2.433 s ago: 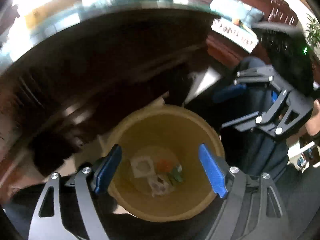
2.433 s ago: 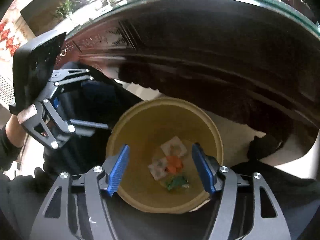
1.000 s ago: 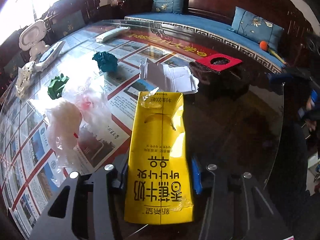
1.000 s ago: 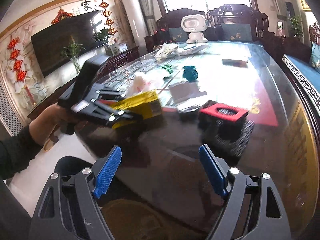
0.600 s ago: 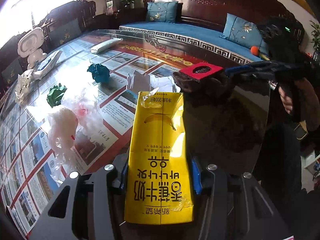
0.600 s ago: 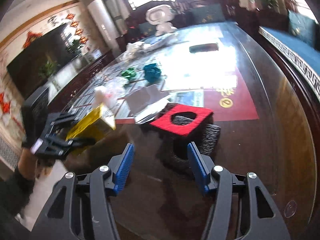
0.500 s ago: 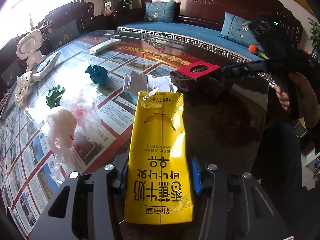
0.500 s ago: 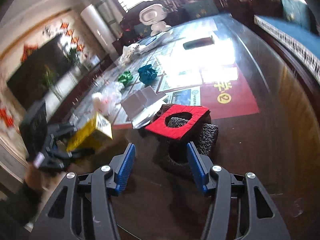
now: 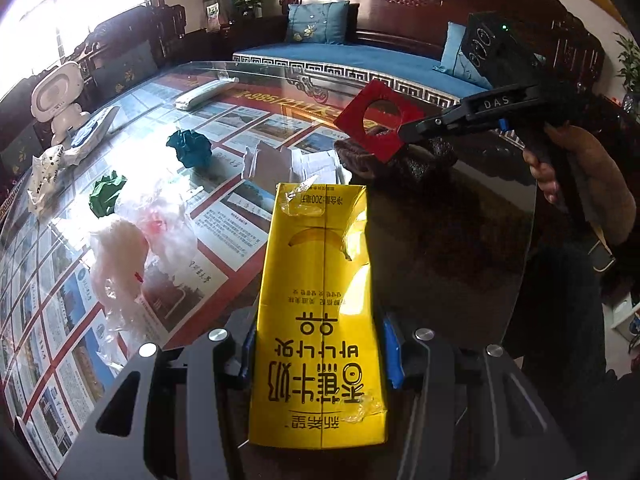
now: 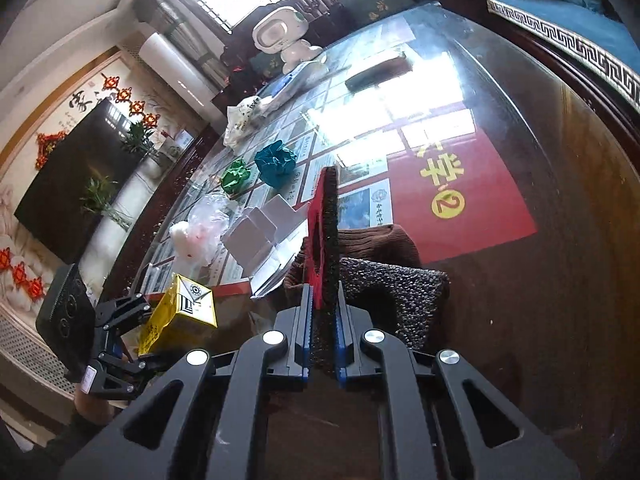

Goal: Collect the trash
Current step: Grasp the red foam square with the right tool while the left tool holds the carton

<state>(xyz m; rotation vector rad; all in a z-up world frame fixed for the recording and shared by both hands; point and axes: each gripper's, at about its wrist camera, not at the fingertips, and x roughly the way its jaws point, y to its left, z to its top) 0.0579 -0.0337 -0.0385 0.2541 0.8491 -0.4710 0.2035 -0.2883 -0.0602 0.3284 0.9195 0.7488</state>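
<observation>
Glass-topped surface (image 9: 460, 240) carries crumpled litter; left tongs (image 9: 320, 344) are clamped on a yellow carton (image 9: 320, 300), right tongs (image 10: 322, 332) on a red square pad (image 10: 322, 232).

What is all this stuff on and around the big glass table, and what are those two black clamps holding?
Milk carton: one, yellow, clamped in the left gripper.
Foam pad with a hole: one, red over black, pinched by the right gripper.
Knitted cloth: one, brown, under the pad.
Crumpled paper: one teal; another, green, beside it.
Plastic bags: a clump, clear and pinkish, left of the carton.
White card pieces: several, mid-table.
Toy robot: one, white, far end.
Glass table: one.
Left gripper: black, blue pads.
Right gripper: same.
</observation>
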